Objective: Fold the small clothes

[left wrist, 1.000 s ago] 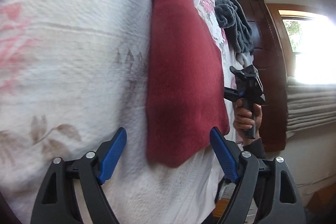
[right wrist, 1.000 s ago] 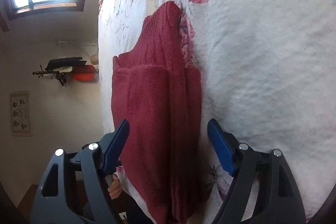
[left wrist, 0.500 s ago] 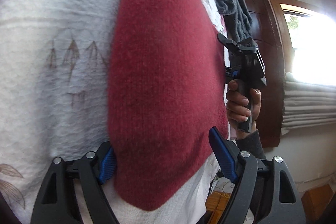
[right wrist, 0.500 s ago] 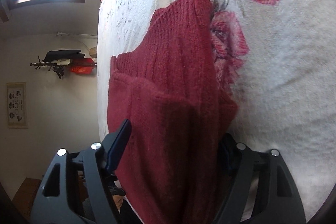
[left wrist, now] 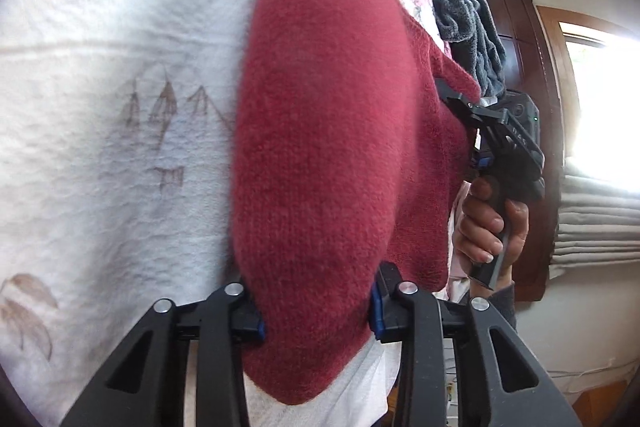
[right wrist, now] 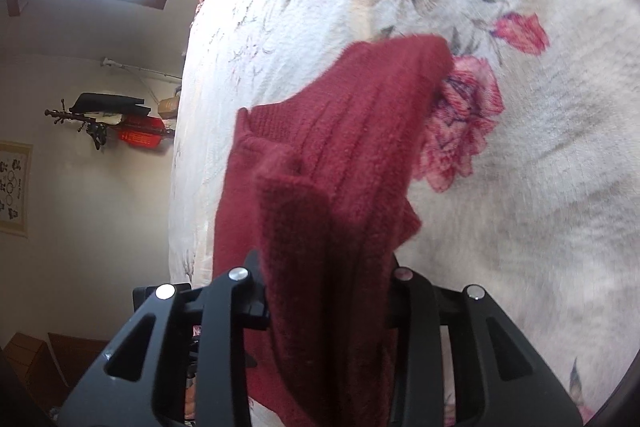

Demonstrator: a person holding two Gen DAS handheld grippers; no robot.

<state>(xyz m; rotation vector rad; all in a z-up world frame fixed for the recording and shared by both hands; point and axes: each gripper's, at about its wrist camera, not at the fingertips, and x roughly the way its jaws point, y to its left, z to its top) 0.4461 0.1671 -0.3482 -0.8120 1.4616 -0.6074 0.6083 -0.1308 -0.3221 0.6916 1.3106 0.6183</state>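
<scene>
Red knit sweater point(left wrist: 320, 147): it lay on the floral bedspread point(left wrist: 100, 107), near its edge; its far end was cut off at the top of your left view.
Left gripper point(left wrist: 316, 311): you had it clamped on the sweater's near edge, which hid most of the blue pads.
Right gripper point(right wrist: 326, 291): pinched on a bunched fold of the sweater point(right wrist: 340, 167); its pads were buried in knit.
Right hand point(left wrist: 490, 223): gripped the handle.
Grey cloth point(left wrist: 468, 27): heaped beyond the sweater, partly hidden.

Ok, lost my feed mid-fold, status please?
Left gripper shut on red sweater. Right gripper shut on its other end. Grey towel lies beyond, not blocking.
</scene>
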